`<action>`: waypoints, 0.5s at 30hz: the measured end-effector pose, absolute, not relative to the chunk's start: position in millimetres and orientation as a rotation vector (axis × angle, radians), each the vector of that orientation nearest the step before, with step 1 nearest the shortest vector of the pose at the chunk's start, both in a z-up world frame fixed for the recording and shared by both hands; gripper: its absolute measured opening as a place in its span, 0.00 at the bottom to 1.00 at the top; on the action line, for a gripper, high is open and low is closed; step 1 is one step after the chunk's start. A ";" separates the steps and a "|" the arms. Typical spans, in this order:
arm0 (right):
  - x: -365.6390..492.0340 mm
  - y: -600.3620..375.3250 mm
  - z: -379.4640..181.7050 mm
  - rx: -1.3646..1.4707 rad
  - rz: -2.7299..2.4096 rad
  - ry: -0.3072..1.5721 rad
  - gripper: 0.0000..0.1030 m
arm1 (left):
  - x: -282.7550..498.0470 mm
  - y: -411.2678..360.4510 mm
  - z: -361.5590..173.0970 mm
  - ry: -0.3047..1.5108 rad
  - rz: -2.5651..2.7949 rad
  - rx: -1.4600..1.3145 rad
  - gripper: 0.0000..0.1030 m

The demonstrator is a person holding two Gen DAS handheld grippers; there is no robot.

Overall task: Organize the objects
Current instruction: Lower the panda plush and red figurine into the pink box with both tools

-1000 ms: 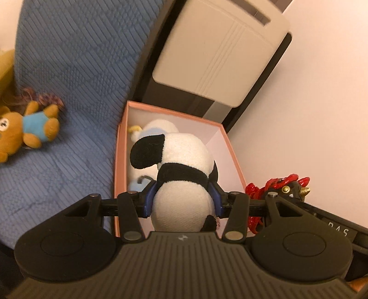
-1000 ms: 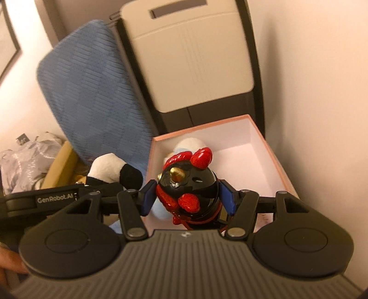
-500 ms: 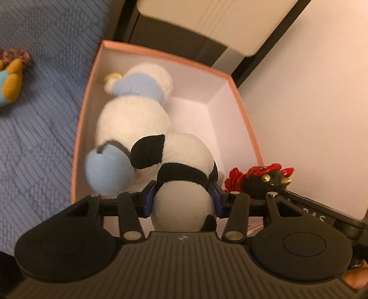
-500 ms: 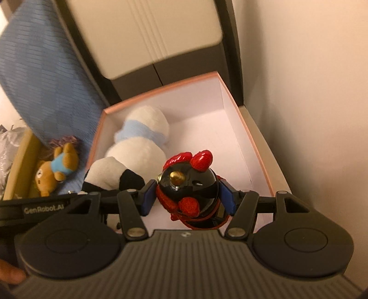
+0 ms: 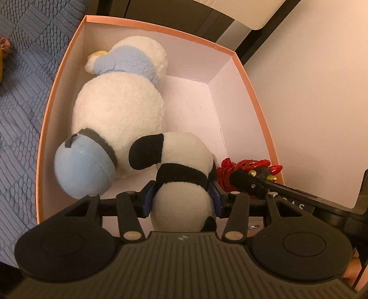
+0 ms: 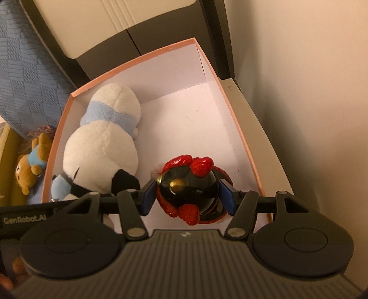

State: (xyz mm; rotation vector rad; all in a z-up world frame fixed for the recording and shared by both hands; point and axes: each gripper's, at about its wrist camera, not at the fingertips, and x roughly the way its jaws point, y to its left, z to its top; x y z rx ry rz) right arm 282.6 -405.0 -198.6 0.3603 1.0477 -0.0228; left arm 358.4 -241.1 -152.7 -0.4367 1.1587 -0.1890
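My left gripper (image 5: 181, 197) is shut on a black and white panda plush (image 5: 184, 161), held over the near end of a pink-rimmed box (image 5: 253, 76). In the right wrist view my right gripper (image 6: 187, 199) is shut on a glossy black and red rooster figure (image 6: 188, 184), over the same box (image 6: 239, 131) near its right wall. A large white plush with a light blue scarf (image 5: 119, 101) lies along the box's left side, also seen as the white plush (image 6: 103, 142). The rooster figure (image 5: 241, 170) shows just right of the panda.
A blue quilted cushion (image 5: 20, 92) borders the box's left side. A small brown bear in a blue shirt (image 6: 30, 165) lies outside the box on the left. A beige and black appliance (image 6: 128, 20) stands behind the box. A pale wall (image 6: 310, 92) runs along the right.
Both grippers have sunk toward the box with their toys and tilted further down. The box now fills both views, and the bear has slid out of the left view.
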 end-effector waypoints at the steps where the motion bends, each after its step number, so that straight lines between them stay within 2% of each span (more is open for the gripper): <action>1: 282.8 -405.4 -199.4 0.365 -0.022 1.054 0.60 | 358.8 -240.6 -152.8 1.161 -0.186 -0.435 0.54; 4: 282.1 -406.2 -200.2 0.376 -0.032 1.064 0.62 | 358.7 -237.9 -151.7 1.171 -0.183 -0.434 0.64; 6: 282.0 -406.3 -197.5 0.369 -0.033 1.064 0.65 | 355.5 -235.1 -146.4 1.156 -0.183 -0.436 0.68; 15: 265.6 -399.0 -161.1 0.351 -0.036 0.997 0.63 | 333.1 -218.3 -100.8 1.048 -0.198 -0.443 0.68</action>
